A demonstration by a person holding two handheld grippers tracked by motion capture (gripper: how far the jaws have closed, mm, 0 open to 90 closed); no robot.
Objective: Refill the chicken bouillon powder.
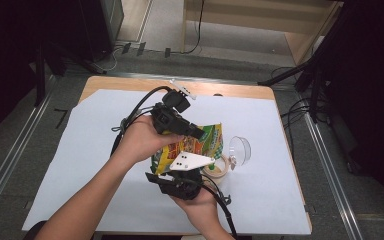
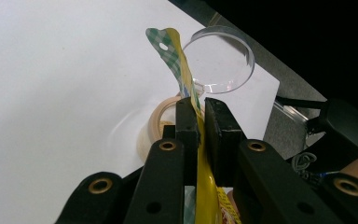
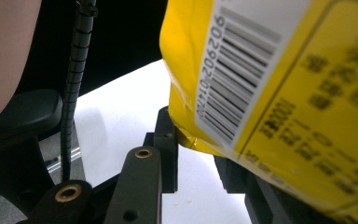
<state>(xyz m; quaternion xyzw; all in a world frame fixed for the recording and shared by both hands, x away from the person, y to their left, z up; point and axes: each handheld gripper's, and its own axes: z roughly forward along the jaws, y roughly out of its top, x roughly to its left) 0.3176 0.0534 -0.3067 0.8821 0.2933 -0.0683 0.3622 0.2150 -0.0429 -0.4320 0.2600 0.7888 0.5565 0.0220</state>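
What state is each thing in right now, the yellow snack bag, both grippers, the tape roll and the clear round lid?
Yellow plastic snack bag: off the table, held by both grippers.
Left gripper: shut on its edge.
Right gripper: shut on its bottom.
Beige tape roll: flat.
Clear round plastic lid: flat, untouched.

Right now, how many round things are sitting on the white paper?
2. A beige roll of tape lies beside the yellow snack bag, and a clear round plastic lid sits just beyond it, toward the paper's right side. The bag could be hiding more.
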